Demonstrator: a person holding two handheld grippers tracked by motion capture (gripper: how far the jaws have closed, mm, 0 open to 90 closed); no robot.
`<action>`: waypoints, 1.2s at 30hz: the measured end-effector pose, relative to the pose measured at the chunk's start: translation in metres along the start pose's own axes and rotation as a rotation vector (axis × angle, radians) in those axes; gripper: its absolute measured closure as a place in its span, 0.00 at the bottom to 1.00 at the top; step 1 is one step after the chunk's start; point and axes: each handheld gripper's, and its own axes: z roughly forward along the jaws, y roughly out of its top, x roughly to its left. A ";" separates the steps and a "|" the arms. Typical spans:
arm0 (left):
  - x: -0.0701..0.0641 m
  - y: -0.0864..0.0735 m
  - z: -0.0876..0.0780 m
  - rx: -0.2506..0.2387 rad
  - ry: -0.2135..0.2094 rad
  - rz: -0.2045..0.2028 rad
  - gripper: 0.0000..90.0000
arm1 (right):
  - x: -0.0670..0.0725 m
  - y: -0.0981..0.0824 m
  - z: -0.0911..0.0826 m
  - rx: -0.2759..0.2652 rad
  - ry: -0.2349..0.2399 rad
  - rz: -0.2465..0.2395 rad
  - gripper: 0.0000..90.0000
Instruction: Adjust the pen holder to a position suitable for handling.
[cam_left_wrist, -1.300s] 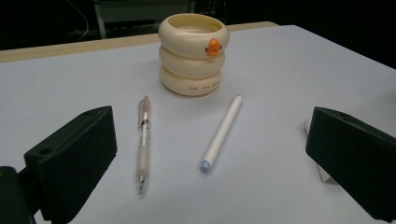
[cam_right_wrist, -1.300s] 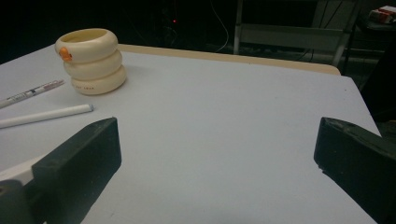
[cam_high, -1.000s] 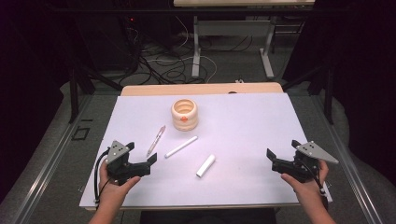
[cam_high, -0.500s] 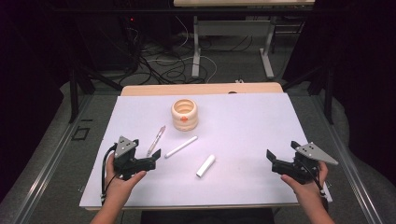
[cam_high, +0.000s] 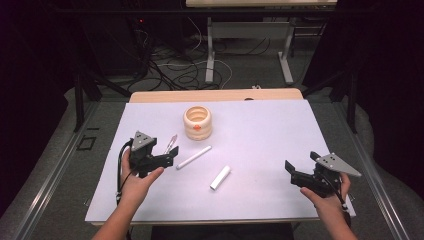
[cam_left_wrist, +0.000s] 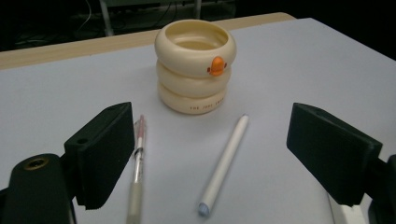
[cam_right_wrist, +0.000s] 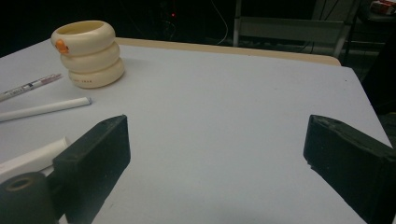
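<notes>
Left gripper (cam_high: 169, 156) near table's (cam_high: 260, 125) left edge, jaws wide but just closing a bit — clear pen (cam_left_wrist: 137, 158) and white pen (cam_left_wrist: 224, 161) between, untouched. Right gripper (cam_high: 292, 172) near right edge — gaping, empty.

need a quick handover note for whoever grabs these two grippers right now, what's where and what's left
Left gripper: open, jaws just been closing, nothing between them; it hovers by the clear pen, with the white pen beside it.
Right gripper: open, holding nothing, low at the mat's right edge.
Cream ringed holder stands upright behind the pens; short white tube lies mid-mat.
Done: nothing picked up.
Left: likely grasp the clear pen first.
</notes>
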 end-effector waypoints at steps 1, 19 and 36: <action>0.000 0.000 0.000 0.000 0.000 0.000 0.17 | 0.000 0.000 0.000 0.005 -0.003 -0.002 0.08; -0.004 0.064 0.039 0.037 -0.059 -0.034 0.23 | 0.001 -0.001 -0.001 0.008 -0.014 0.002 0.11; -0.005 0.097 0.082 0.090 -0.067 0.011 0.35 | -0.001 -0.002 0.001 0.008 -0.008 0.013 0.12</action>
